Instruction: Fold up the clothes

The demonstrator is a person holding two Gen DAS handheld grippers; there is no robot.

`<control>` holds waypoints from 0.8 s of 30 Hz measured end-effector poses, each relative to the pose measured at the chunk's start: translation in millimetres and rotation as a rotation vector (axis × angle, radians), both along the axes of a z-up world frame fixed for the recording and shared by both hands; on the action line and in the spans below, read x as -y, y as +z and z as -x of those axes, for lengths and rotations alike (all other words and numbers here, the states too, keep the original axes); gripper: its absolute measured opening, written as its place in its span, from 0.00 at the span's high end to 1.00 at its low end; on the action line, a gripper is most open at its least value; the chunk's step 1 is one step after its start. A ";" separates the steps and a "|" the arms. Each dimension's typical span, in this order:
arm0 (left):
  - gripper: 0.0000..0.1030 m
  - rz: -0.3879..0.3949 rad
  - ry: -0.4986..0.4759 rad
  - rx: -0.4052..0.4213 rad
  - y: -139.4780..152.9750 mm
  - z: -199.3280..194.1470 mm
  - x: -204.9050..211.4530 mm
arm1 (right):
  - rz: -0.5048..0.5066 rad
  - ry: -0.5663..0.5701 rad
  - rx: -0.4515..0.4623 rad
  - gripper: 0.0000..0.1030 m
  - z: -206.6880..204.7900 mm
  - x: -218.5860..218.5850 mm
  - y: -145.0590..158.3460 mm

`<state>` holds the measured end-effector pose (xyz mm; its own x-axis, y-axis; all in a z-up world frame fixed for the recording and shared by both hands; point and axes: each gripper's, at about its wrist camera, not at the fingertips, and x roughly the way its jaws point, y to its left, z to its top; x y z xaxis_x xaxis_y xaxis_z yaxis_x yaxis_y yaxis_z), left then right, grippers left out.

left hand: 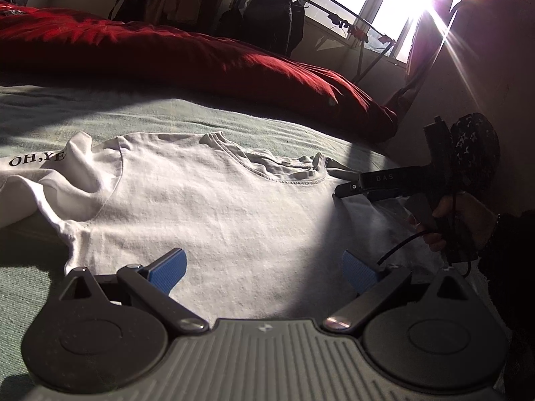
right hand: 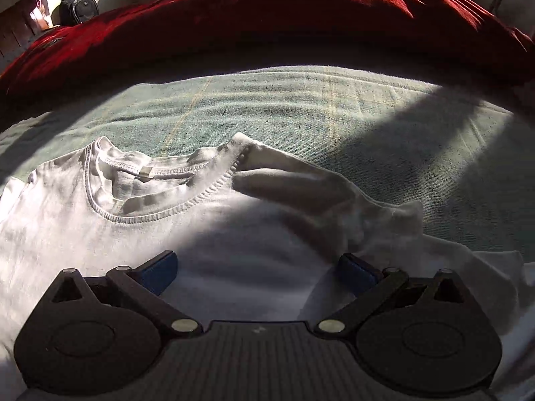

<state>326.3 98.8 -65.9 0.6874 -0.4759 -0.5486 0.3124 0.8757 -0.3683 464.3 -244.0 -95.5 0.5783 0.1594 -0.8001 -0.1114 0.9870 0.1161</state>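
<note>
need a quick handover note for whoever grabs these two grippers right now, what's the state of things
Left gripper: open, holding nothing, low over the body of the white t-shirt.
Right gripper: open, holding nothing, at the shoulder beside the collar.
The t-shirt lies spread on the green blanket, collar away from you. One sleeve is crumpled over the shoulder; the other sleeve is bunched at the far side. Red duvet lies behind.
Done: shirt laid out; no body fold visible.
Left: flatten the sleeves, then fold, probably starting at the shoulders.

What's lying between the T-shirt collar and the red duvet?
Only bare green bedspread, part sunlit, part shadowed, between the collar and red duvet; right wrist view.
</note>
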 end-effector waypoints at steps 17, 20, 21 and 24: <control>0.04 -0.009 0.008 0.003 -1.2 -0.3 1.3 | -0.092 0.077 0.035 0.00 0.2 -24.6 20.1; 0.04 -0.002 -0.002 0.006 -1.0 -0.6 1.3 | 0.002 0.073 0.056 0.00 -5.2 -34.6 -1.3; 0.04 -0.003 -0.007 0.006 -1.1 -0.9 1.8 | 0.017 0.071 0.080 0.00 -11.4 -34.5 -4.2; 0.04 0.000 -0.027 0.013 -0.7 -0.5 4.1 | 0.014 0.040 0.087 0.00 -34.5 -29.5 -3.9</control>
<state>326.9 94.7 -66.6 0.6814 -0.4943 -0.5397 0.3407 0.8669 -0.3639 498.9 -214.5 -99.5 0.6389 0.1731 -0.7495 -0.1597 0.9830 0.0909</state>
